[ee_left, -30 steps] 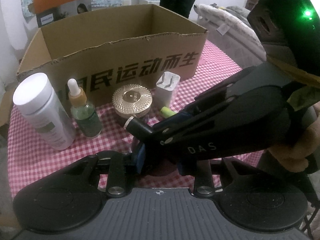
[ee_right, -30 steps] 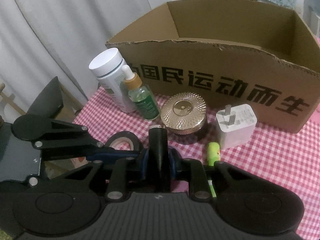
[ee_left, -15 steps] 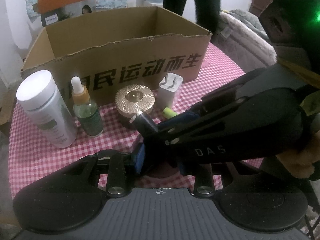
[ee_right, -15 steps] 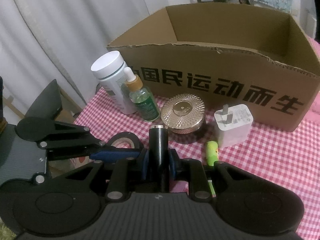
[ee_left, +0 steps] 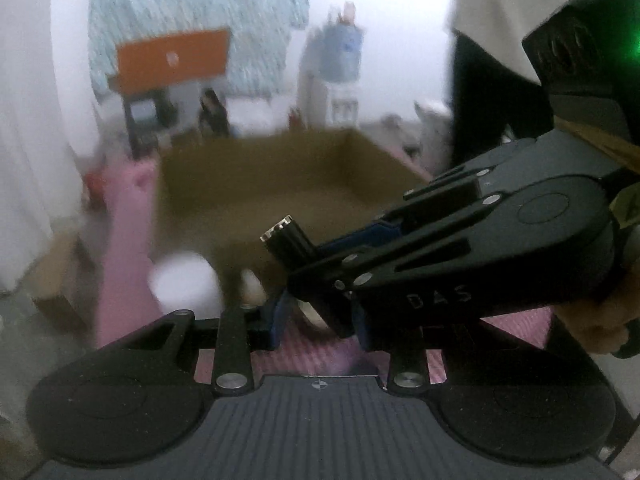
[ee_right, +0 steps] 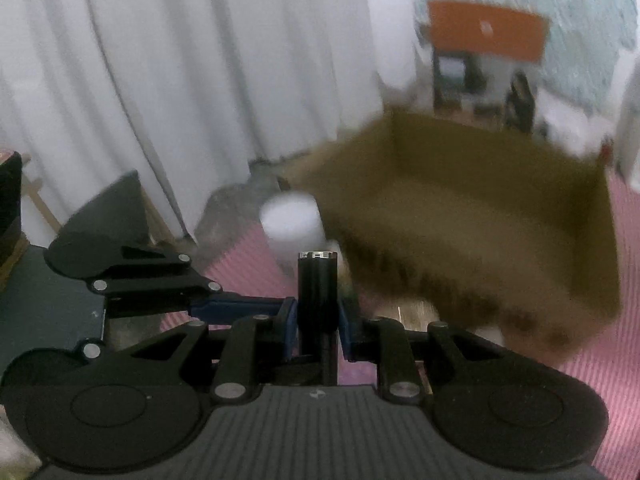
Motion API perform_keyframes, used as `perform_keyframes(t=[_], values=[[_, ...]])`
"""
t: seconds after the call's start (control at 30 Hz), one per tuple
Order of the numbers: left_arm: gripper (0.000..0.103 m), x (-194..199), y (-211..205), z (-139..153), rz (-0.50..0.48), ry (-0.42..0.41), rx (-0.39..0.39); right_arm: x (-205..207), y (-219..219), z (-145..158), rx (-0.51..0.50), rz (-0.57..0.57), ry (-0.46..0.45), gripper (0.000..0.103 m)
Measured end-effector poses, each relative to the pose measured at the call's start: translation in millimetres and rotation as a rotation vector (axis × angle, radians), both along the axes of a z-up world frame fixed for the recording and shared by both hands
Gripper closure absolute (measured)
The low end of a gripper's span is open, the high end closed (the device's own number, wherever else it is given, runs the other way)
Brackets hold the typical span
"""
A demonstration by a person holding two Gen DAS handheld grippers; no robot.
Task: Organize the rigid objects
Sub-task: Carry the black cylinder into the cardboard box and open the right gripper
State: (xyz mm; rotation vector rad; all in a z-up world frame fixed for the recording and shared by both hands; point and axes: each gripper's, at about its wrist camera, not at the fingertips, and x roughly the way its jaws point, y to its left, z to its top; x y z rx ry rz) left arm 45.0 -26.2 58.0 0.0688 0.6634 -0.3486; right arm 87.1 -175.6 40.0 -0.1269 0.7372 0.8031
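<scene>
Two tools point(ee_right: 318, 322) gripping black cylinder point(ee_right: 317, 292), box point(ee_right: 472, 220) behind

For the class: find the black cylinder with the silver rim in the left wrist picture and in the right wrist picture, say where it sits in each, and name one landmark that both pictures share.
Left wrist view: the black cylinder is just right of centre, slanting up-left out of the right gripper.
Right wrist view: the black cylinder stands upright at centre, between the right gripper's blue pads.
Shared landmark: the open cardboard box, blurred, behind the cylinder.
</scene>
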Motion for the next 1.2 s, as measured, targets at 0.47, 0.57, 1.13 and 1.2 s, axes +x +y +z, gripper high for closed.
perform_keyframes(t=[0.47,0.57,1.13,1.2], values=[[0.069,166.3,33.9,14.3,0.084,0.11,0.105,206.7,49.5,18.2,0.101,-0.011,0.281,0.08],[0.069,200.4,32.7,-5.0,0.092,0.18,0.145,247.6,55.8,-12.1,0.092,-0.038,0.39,0.08],[0.06,221.4,34.6,-18.8,0.122,0.2,0.21,312.9,64.3,-77.9,0.074,-0.117,0.554,0.078],[0.058,214.8,37.4,-10.4,0.124,0.18,0.19,305.5,53.2,-65.1,0.099,-0.124,0.538,0.078]])
